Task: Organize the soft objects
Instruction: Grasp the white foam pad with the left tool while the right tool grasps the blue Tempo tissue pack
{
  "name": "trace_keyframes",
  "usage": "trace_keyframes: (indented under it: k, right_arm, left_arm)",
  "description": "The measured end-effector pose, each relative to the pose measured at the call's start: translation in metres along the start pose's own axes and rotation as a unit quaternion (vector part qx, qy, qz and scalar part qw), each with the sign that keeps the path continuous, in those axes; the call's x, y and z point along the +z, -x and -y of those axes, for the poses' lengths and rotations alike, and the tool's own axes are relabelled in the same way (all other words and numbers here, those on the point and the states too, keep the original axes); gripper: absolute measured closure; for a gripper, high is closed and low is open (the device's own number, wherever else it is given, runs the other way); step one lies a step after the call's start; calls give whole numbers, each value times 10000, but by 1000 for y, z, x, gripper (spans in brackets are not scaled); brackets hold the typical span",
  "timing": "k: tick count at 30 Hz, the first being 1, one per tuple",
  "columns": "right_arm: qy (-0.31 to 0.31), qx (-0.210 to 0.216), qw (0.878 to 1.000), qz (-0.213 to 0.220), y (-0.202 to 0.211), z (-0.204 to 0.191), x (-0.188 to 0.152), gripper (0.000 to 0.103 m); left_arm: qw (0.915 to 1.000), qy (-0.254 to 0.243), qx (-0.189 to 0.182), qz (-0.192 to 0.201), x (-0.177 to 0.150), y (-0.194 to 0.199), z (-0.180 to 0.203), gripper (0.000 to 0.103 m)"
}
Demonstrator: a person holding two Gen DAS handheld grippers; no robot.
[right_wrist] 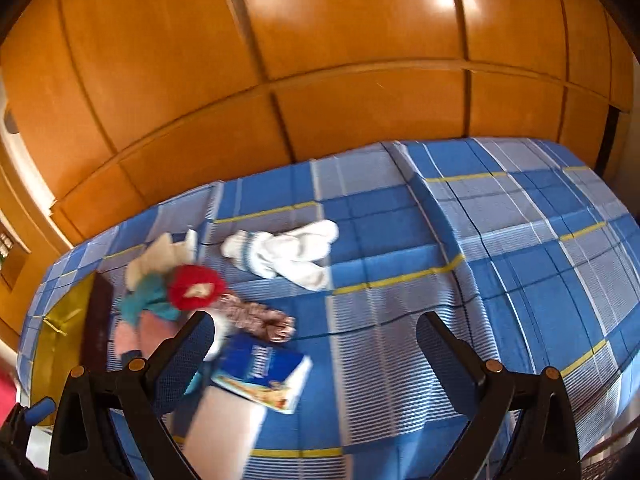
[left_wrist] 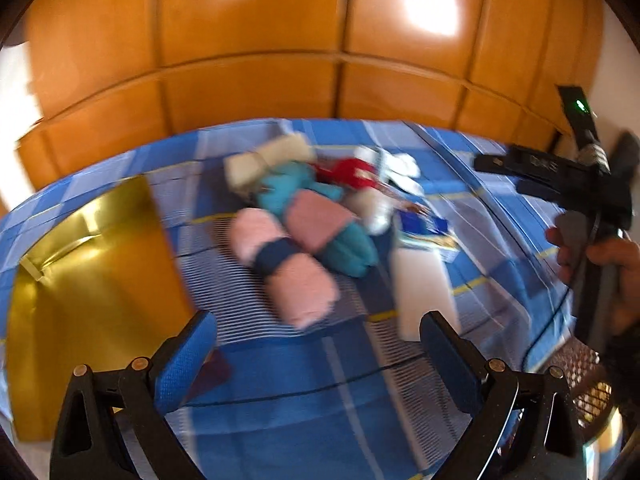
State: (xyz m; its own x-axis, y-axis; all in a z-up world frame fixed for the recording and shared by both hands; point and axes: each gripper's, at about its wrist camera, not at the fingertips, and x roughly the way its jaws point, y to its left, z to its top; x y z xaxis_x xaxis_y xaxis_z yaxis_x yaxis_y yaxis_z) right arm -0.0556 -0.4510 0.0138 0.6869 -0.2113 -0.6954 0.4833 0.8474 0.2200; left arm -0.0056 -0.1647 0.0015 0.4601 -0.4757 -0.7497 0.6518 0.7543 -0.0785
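Note:
A pile of soft things lies on the blue checked bed (left_wrist: 304,412): a pink roll with a dark band (left_wrist: 284,264), a teal and pink bundle (left_wrist: 320,220), a red piece (left_wrist: 352,172) and white socks (left_wrist: 400,168). My left gripper (left_wrist: 316,344) is open and empty, above the sheet in front of the pink roll. In the right wrist view the red piece (right_wrist: 196,286), white socks (right_wrist: 288,256), a patterned brown cloth (right_wrist: 260,320) and a blue packet (right_wrist: 264,372) lie on the bed (right_wrist: 500,240). My right gripper (right_wrist: 316,344) is open and empty, right of the pile.
A gold box (left_wrist: 92,280) stands open at the left of the bed, also in the right wrist view (right_wrist: 60,320). A white flat object (left_wrist: 424,280) lies by the pile. Orange wooden wardrobe doors (left_wrist: 248,40) rise behind the bed. The other handheld gripper (left_wrist: 568,184) shows at right.

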Motion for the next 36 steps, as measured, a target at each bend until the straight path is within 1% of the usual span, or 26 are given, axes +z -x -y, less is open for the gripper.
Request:
trace_keyframes:
  k: [4, 8, 11, 13, 14, 15, 16, 17, 18, 19, 20, 22, 23, 25, 28, 31, 33, 35, 36]
  right_arm:
    - [-313, 17, 9995, -102, -10, 16, -2, 0]
    - [-435, -10, 9990, -140, -11, 21, -1, 0]
    - [-562, 50, 9983, -142, -11, 26, 0, 0]
    - [-630, 86, 9979, -135, -10, 28, 0, 0]
    - [-649, 104, 9977, -155, -11, 28, 1, 0]
    - [-659, 126, 9976, -179, -12, 29, 1, 0]
    - [-652, 142, 9975, -210, -13, 28, 0, 0]
    - [-661, 141, 9974, -235, -14, 27, 0, 0]
    - [-638, 148, 9975, -267, -16, 27, 0, 0]
    - [-627, 153, 9975, -287, -17, 26, 0, 0]
    - [-611, 185, 9975, -317, -18, 25, 0, 0]
    - [-563, 214, 9975, -368, -20, 24, -1, 0]
    - [-531, 225, 9975, -404, -21, 22, -2, 0]
    - [-433, 307, 9973, -512, -25, 18, -3, 0]
    - [-153, 470, 9962, -715, -32, 6, -7, 0]
    - [342, 584, 9929, -974, -41, -15, -13, 0]
    - [708, 613, 9900, -1058, -45, -28, -16, 0]
    - [1148, 657, 9845, -1155, -50, -44, -18, 0]
    - [1449, 680, 9795, -1222, -55, -54, -19, 0]
  left_arm:
    - [9981, -414, -345, -308, 9, -22, 33, 3]
    - [9929, -847, -636, -538, 16, -47, 67, 3]
    - [9883, -1022, -802, -799, 19, -72, 89, 9]
    - [9862, -1068, -831, -949, 19, -84, 97, 13]
    - [9851, -1104, -829, -1028, 18, -91, 101, 17]
    - [9841, -1136, -830, -1088, 18, -97, 104, 25]
    - [9831, -1145, -826, -1163, 17, -104, 106, 26]
    - [9824, -1128, -826, -1242, 16, -109, 106, 35]
    - [9828, -1137, -751, -1247, 14, -112, 105, 44]
    - [9834, -1157, -662, -1230, 13, -113, 103, 44]
    - [9846, -1186, -580, -1142, 12, -113, 101, 46]
    - [9856, -1060, -715, -1110, 13, -109, 94, 46]
    - [9868, -972, -719, -1078, 13, -106, 88, 46]
    - [9881, -926, -700, -1013, 12, -96, 78, 46]
    - [9887, -873, -835, -890, 8, -76, 62, 46]
    - [9890, -841, -947, -766, 2, -55, 48, 45]
    - [9895, -769, -1014, -685, -1, -43, 40, 45]
    - [9904, -712, -1028, -591, -4, -31, 32, 45]
    - [9908, -683, -1036, -549, -5, -25, 28, 45]
